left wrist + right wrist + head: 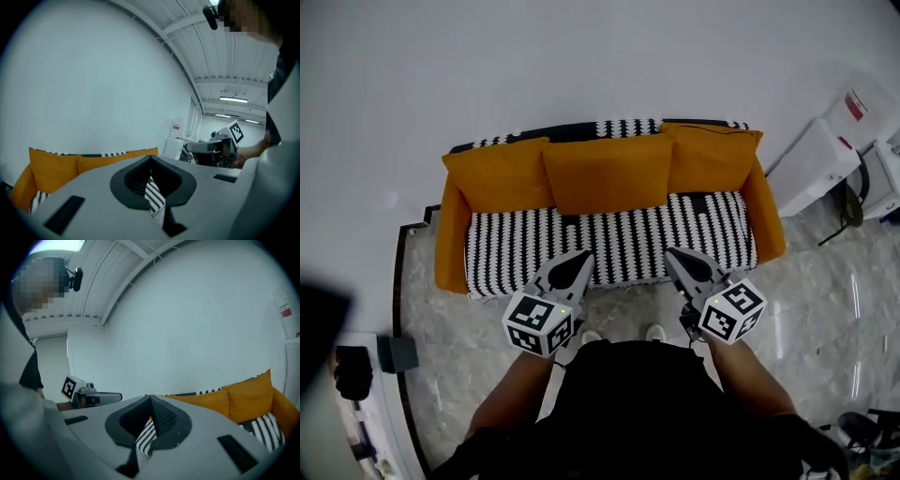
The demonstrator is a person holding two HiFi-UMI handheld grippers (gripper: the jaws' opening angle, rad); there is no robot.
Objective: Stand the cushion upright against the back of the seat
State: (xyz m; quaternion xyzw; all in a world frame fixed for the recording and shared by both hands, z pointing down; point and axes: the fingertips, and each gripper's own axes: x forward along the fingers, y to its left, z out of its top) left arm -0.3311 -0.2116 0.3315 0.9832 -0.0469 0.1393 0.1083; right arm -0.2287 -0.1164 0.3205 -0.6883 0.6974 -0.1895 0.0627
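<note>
So, both my tongs are shut tight with nothing in them. The left tongs (578, 259) and the right tongs (677, 255) are held out side by side in front of me, pointing at the sofa (448, 246), tips about over the front edge of the seat. In each gripper view the jaws meet in a closed point, and the only thing showing through the little slot under them is a sliver of the black-and-white striped seat cover (609, 239) behind. The middle cushion (607, 173) is orange and stands upright on the seat, leaning on the sofa's backrest. It's well clear of both tongs. There's an orange cushion on each side of it, one by the far-left arm (499, 175) and one by the far-right arm (711, 155), also upright against the back, and their edges overlap the middle one a bit. The sofa sits against a plain white wall on a grey marble floor (825, 309), with a white cabinet (816, 164) off to its right.
</note>
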